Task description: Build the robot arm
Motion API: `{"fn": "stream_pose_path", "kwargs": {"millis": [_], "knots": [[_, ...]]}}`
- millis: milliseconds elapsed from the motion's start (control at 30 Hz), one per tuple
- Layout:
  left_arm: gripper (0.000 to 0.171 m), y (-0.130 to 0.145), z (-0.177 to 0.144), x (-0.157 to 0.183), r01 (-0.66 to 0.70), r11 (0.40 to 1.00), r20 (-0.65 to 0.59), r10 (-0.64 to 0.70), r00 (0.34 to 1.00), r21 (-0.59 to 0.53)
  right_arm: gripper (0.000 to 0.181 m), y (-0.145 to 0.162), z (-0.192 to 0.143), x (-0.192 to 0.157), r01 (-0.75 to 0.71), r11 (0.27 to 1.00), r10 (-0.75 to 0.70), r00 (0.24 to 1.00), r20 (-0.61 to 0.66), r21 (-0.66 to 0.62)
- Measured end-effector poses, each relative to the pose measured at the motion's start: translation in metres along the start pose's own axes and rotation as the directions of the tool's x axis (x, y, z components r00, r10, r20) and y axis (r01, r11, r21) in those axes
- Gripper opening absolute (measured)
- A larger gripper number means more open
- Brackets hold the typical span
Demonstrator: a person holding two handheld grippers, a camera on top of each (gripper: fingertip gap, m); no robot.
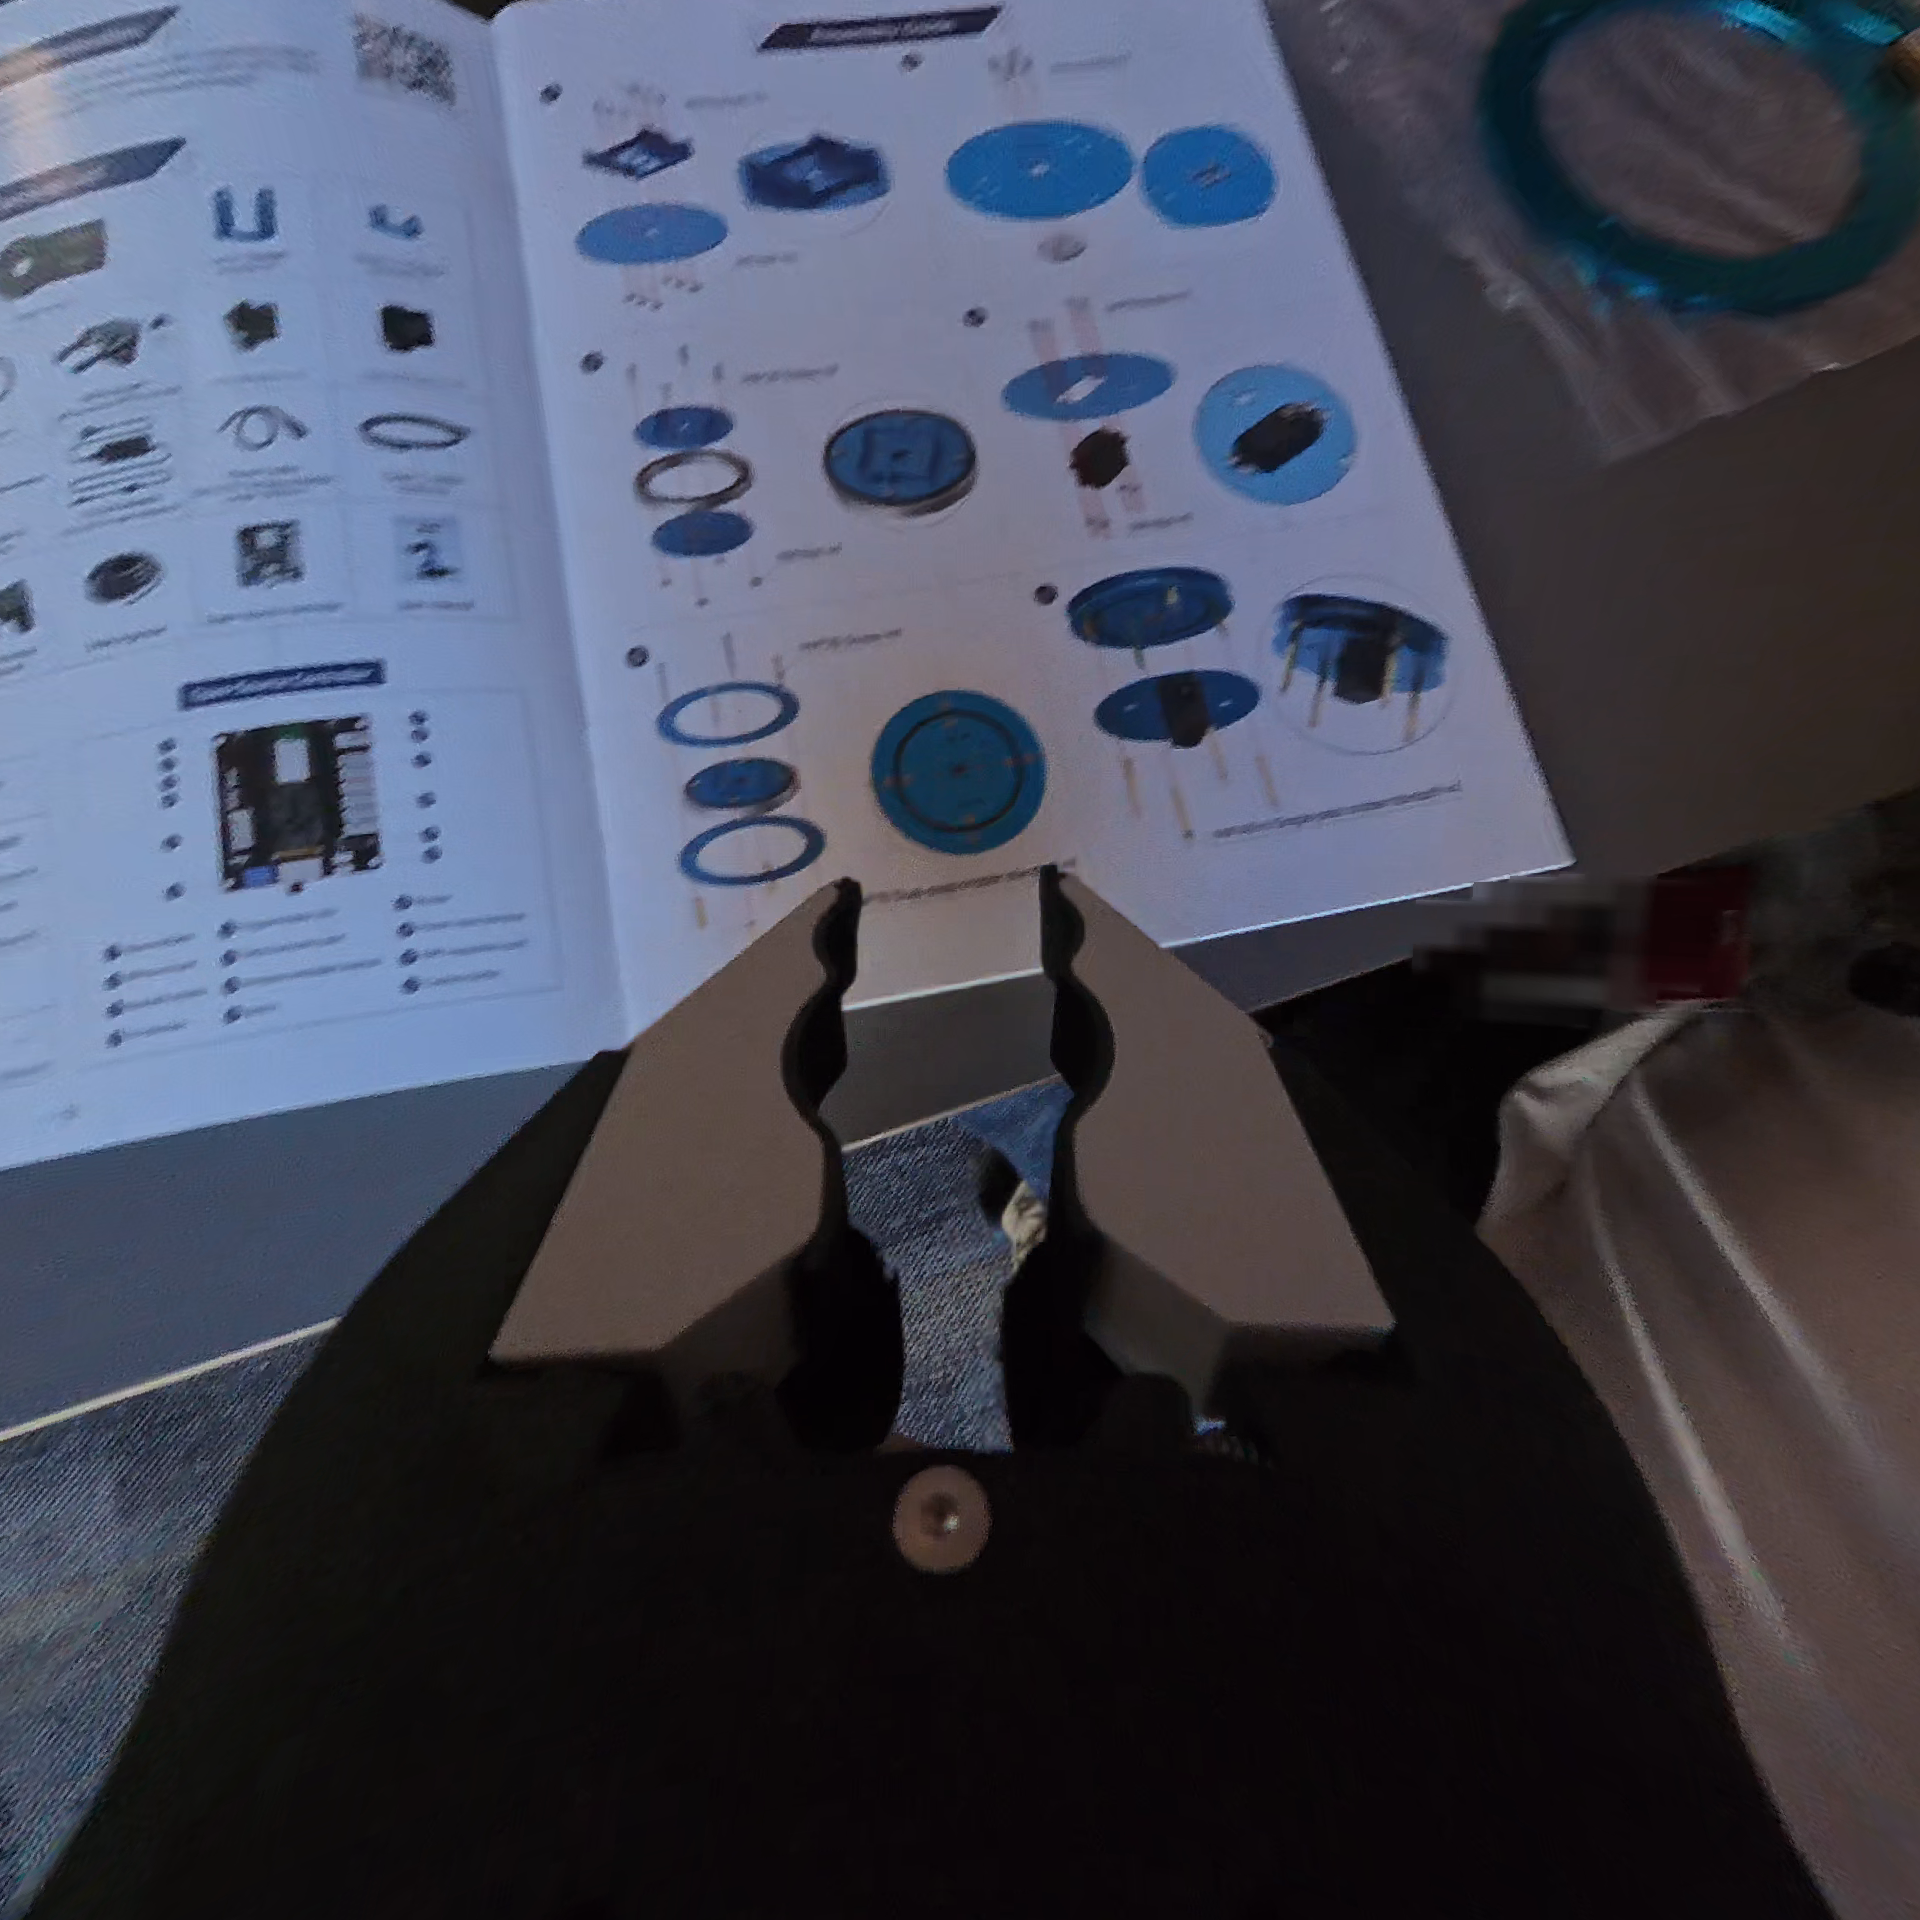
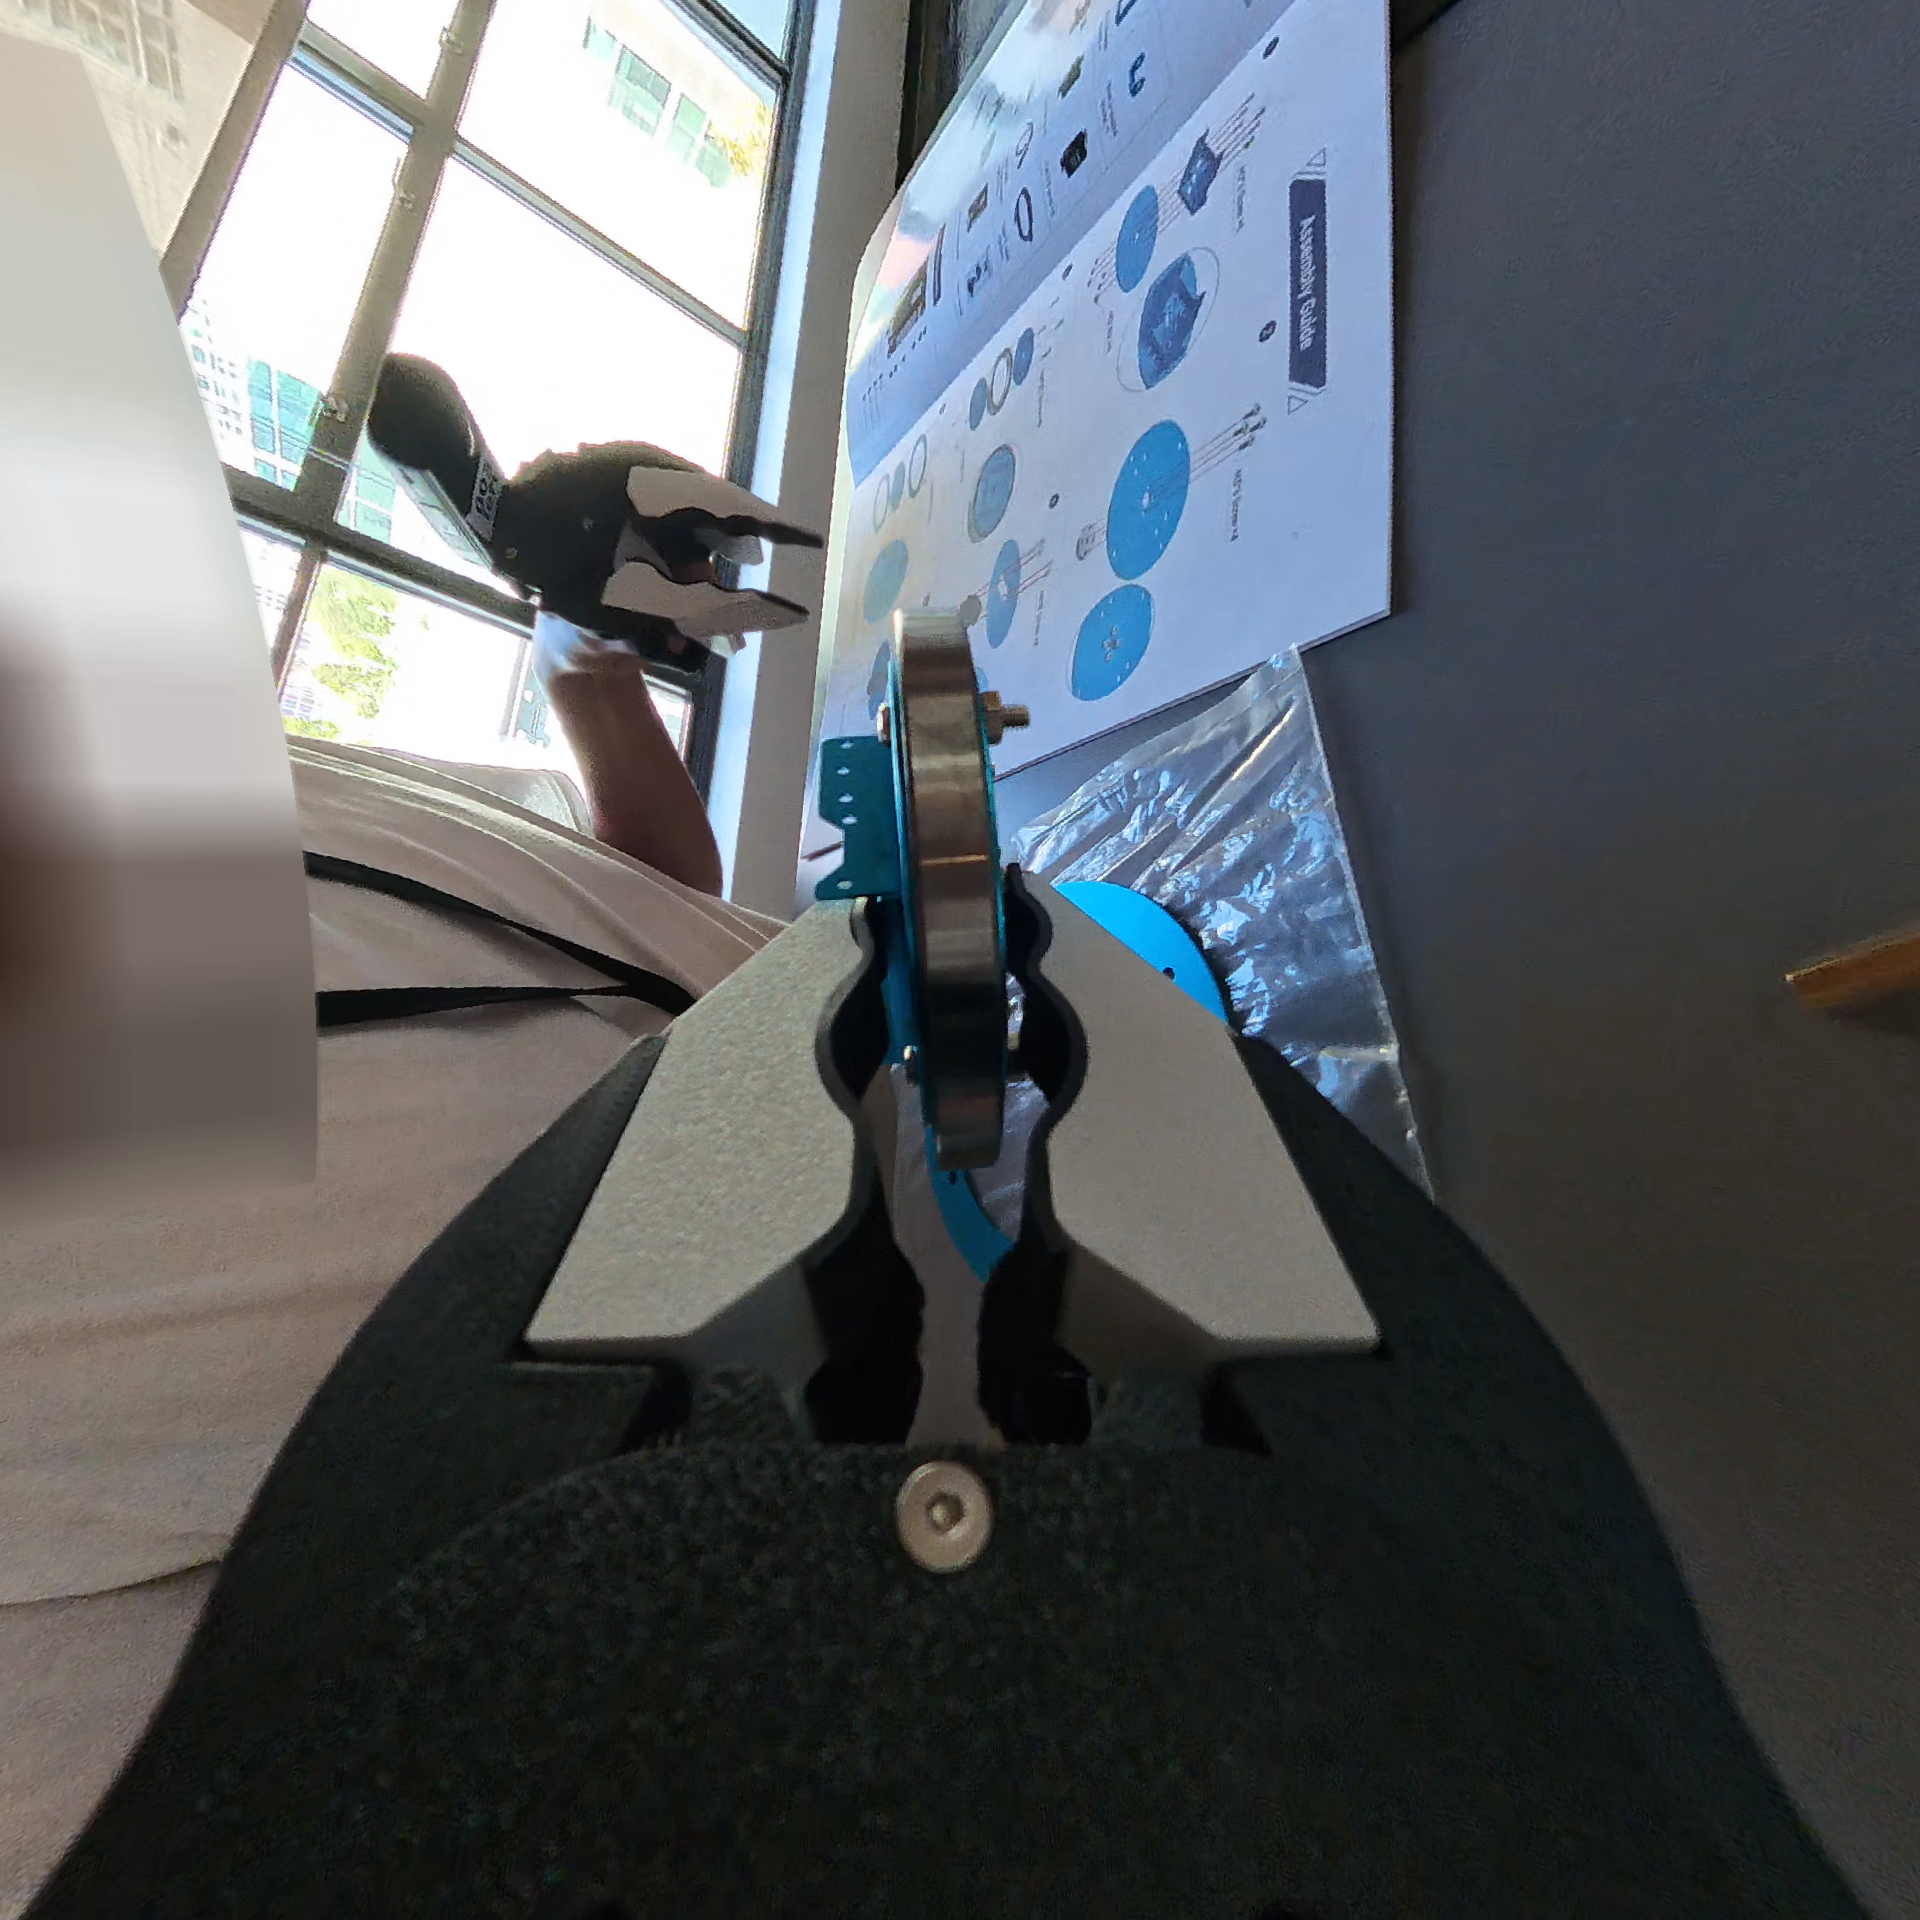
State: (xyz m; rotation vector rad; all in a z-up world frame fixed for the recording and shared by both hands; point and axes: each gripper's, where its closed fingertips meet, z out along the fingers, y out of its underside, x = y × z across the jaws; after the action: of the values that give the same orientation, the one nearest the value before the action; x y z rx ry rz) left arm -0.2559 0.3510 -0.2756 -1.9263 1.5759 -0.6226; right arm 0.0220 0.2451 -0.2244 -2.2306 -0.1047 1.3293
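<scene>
My right gripper [image 2: 943, 906] is shut on a round assembly [image 2: 951, 831]: a thick metal ring sandwiched with blue plates, held on edge, with a blue perforated bracket [image 2: 847, 821] and a brass nut [image 2: 1003, 717] on it. My left gripper [image 1: 948, 888] is open and empty, held above the near edge of an open instruction booklet [image 1: 935, 582]. It also shows in the right wrist view [image 2: 790, 571], held up by a hand, with its jaws apart. A blurred blue ring [image 1: 1704, 177] shows over a clear plastic bag at the top right of the left wrist view.
The booklet [image 2: 1195, 436] lies on a grey table [image 2: 1662, 623]. A clear plastic bag [image 2: 1268, 821] with a blue disc [image 2: 1143, 935] on it lies beside the booklet. A person's white shirt [image 1: 1714, 1351] and jeans are close below. A window [image 2: 540, 260] is behind. One gripper's finger ends stand about 30 cm off the other's.
</scene>
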Motion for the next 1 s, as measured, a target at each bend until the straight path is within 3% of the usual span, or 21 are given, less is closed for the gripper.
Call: {"fn": "stream_pose_path", "kwargs": {"millis": [100, 267, 533, 1000], "knots": [[0.035, 0.005, -0.010, -0.013, 0.010, 1.000, 0.044, -0.009, 0.999, -0.028, 0.018, 0.001, 0.000, 0.004, -0.012, 1.000, 0.012, 1.000, -0.005, 0.020], [0.035, 0.002, -0.021, -0.014, 0.036, 0.999, 0.019, -0.036, 0.999, 0.001, 0.018, 0.000, -0.008, 0.005, -0.019, 0.999, 0.019, 1.000, 0.001, 0.036], [0.035, 0.011, -0.019, -0.020, 0.065, 0.998, 0.039, -0.064, 0.997, -0.025, 0.018, 0.001, -0.008, 0.012, -0.031, 0.999, 0.031, 1.000, 0.000, 0.032], [0.035, -0.007, -0.020, -0.014, 0.094, 0.994, -0.021, -0.093, 0.995, 0.063, 0.017, 0.002, -0.006, 0.007, 0.049, 0.999, -0.048, 0.997, -0.057, 0.021]]}}
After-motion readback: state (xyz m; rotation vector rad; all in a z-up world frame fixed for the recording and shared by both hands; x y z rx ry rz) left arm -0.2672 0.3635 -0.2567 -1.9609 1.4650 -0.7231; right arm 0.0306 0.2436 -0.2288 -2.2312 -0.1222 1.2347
